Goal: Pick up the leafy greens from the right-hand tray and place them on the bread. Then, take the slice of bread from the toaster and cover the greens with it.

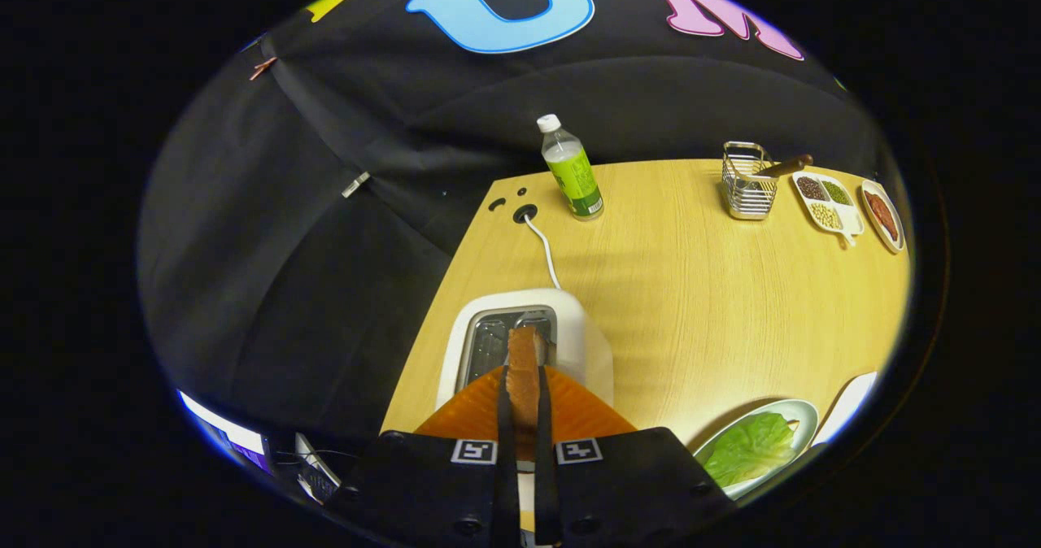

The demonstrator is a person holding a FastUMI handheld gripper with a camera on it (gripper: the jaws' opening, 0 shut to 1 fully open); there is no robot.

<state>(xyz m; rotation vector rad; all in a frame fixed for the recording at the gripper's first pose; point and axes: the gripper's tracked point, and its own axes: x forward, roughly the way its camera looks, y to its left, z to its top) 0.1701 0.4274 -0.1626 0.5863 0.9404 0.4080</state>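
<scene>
The gripper is seen pressed together on a slice of bread, both fingers lying flat against its faces. The slice is held edge-on and upright, its long axis running straight ahead along the fingers, and its far end stands over the slot of the white toaster — judged as just lifted clear or nearly so, though whether the bread touches the slot cannot be told. The leafy greens are seen on a pale plate to the right of the gripper, near at hand; whether bread lies beneath them cannot be made out. The coming move is therefore judged to run rightward and low, with the slice turned from upright to flat.

The wooden tabletop is otherwise open in the middle — a bottle, a wire basket and small dishes are set well apart at the far edge.
</scene>
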